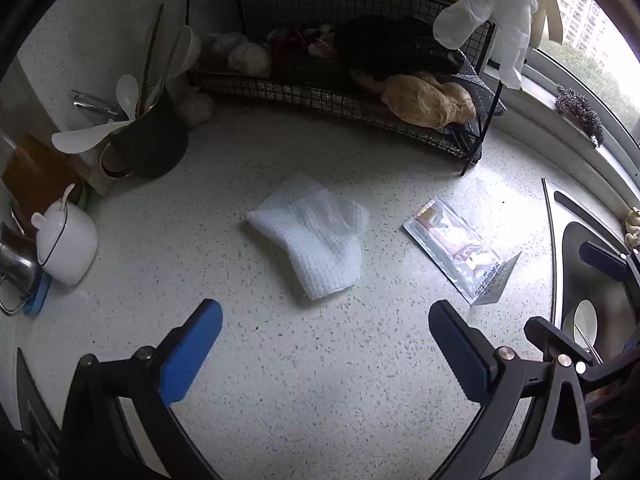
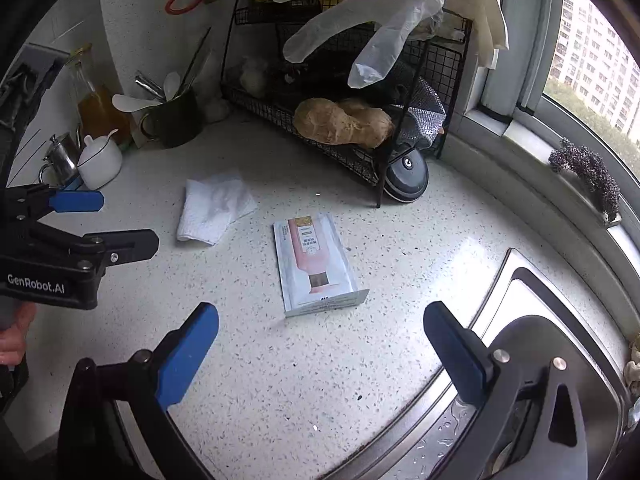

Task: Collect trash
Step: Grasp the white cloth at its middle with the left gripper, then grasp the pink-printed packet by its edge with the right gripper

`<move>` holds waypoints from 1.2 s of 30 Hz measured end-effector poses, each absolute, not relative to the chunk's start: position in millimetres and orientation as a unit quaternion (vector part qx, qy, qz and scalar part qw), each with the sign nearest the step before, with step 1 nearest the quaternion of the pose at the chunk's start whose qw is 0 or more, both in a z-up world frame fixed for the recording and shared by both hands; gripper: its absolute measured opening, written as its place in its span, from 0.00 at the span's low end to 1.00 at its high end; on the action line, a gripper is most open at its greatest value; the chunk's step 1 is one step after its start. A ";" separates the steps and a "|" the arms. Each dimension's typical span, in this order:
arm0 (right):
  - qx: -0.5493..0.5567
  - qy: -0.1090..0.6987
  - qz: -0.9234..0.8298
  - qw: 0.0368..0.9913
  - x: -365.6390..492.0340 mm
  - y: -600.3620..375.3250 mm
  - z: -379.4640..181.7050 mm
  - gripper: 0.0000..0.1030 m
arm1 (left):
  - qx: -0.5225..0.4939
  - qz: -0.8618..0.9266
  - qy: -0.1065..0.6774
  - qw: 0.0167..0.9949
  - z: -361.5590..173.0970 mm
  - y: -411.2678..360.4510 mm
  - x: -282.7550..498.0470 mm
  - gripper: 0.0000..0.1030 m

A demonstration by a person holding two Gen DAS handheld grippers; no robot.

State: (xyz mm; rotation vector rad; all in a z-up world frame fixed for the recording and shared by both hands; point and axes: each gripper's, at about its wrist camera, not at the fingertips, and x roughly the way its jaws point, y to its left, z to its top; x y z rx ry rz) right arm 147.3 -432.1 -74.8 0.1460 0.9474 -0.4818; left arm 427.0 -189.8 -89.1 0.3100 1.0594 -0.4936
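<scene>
A crumpled white paper towel (image 1: pixel 312 236) lies on the speckled white counter (image 1: pixel 304 380); it also shows in the right wrist view (image 2: pixel 212 210). A flat silver and pink packet (image 1: pixel 460 250) lies to its right, and sits in the middle of the right wrist view (image 2: pixel 316 264). My left gripper (image 1: pixel 326 344) is open and empty, just short of the towel. My right gripper (image 2: pixel 320 352) is open and empty, just short of the packet. The left gripper's fingers (image 2: pixel 76 201) show at the left of the right wrist view.
A black wire rack (image 1: pixel 340 92) with a ginger root (image 2: pixel 344 122) stands at the back, with a clear glove (image 2: pixel 368 12) hanging from it. A dark utensil cup (image 1: pixel 152 140), white sugar pot (image 1: pixel 66 240) and steel pitcher (image 1: pixel 14 268) stand left. A steel sink (image 2: pixel 520 320) lies right.
</scene>
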 end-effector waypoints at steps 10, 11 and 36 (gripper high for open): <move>0.103 0.470 -0.259 0.838 155.2 -456.1 -97.7 0.99 | 0.170 -0.243 0.521 0.800 -133.2 -215.8 489.2 0.98; 0.106 0.471 -0.261 0.836 155.2 -458.6 -100.4 0.99 | 0.172 -0.242 0.523 0.798 -137.1 -217.4 493.1 0.98; 0.104 0.478 -0.200 0.849 157.8 -465.0 -109.7 0.99 | 0.145 -0.272 0.534 0.787 -149.1 -220.4 457.3 0.09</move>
